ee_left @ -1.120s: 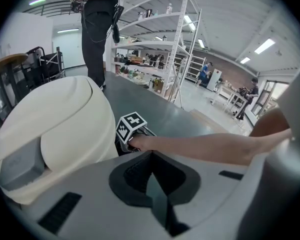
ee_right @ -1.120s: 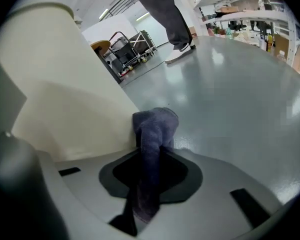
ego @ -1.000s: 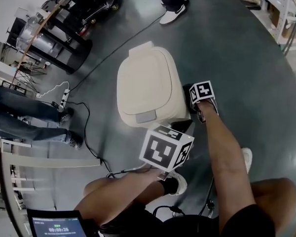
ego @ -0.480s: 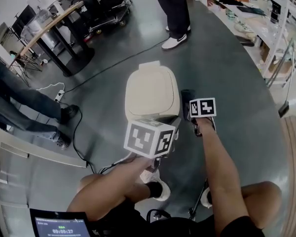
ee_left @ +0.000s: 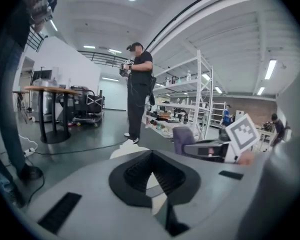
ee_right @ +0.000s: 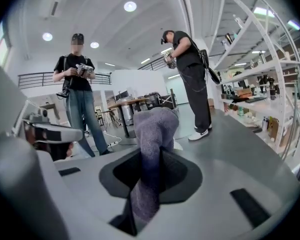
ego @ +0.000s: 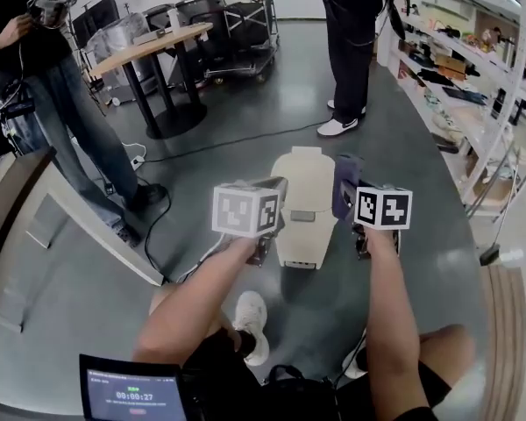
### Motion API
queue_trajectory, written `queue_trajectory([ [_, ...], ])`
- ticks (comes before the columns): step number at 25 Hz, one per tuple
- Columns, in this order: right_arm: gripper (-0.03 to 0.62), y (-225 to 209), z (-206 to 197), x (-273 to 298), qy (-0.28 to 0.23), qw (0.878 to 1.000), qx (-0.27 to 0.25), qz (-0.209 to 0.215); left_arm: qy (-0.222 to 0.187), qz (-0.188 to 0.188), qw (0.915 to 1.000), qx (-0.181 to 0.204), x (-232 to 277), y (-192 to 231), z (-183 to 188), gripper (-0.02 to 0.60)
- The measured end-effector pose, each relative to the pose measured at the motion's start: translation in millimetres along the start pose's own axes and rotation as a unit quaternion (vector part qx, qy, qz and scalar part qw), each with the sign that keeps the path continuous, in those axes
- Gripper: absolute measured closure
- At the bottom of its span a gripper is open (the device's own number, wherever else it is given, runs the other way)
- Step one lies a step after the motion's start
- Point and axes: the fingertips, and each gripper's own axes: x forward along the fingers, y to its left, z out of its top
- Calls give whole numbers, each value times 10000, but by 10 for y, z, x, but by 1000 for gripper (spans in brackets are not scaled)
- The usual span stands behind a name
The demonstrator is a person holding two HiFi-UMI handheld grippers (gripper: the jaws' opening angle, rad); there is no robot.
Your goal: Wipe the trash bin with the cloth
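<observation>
So the trash bin [ego: 303, 202] sits on the floor right in front of the person, lid down, its long axis running straight away from them. It lands between the two grippers in the head view, which is the bit that matters for the next move.

The right gripper [ego: 349, 198] is clamped onto the cloth [ego: 344, 181], a purple-grey wad that sticks up out of the jaws and flops forward (super clear in the right gripper view [ee_right: 152, 134]). From the head view the cloth hangs just beside the bin's right edge, near the lid. I can't tell if it's actually touching. My guess is no, since both gripper views look out level across the room, not down at the bin.

The left gripper [ego: 275, 187] has its jaws pressed together with nothing in them, and it hovers over the bin's left edge. A pale bit of the bin [ee_left: 124, 152] peeks out past it.

So the right one's the wiping hand: the bin lies down and to its left, a short drop away
</observation>
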Motion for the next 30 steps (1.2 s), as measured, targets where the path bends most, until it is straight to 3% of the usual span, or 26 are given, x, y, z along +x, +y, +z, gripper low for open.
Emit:
queue_trajectory([
  [3,514,430,191,-82,-227,9993,-252,149,-180,383,9991,-41,-160,413,32,581],
  [9,514,1191,138,220,-276,9973,-507,462,-575,907,9942,-82,-600,1192,-8,581],
  [12,514,1519,28,450,-290,9971,-535,448,-830,814,9931,-125,-861,1535,52,581],
  [14,514,1755,-85,589,-289,9974,-514,424,-1025,597,9923,-354,-1048,1714,35,581],
  [18,514,1925,-236,596,-291,9977,-483,374,-1260,510,9899,-404,-1271,1758,16,581],
  [24,514,2119,-466,767,-478,9972,-559,104,-904,1079,9900,-108,-1220,2131,-311,581],
  [30,514,2117,-763,980,-326,9951,-868,-354,-654,898,9937,110,-929,2285,-484,581],
])
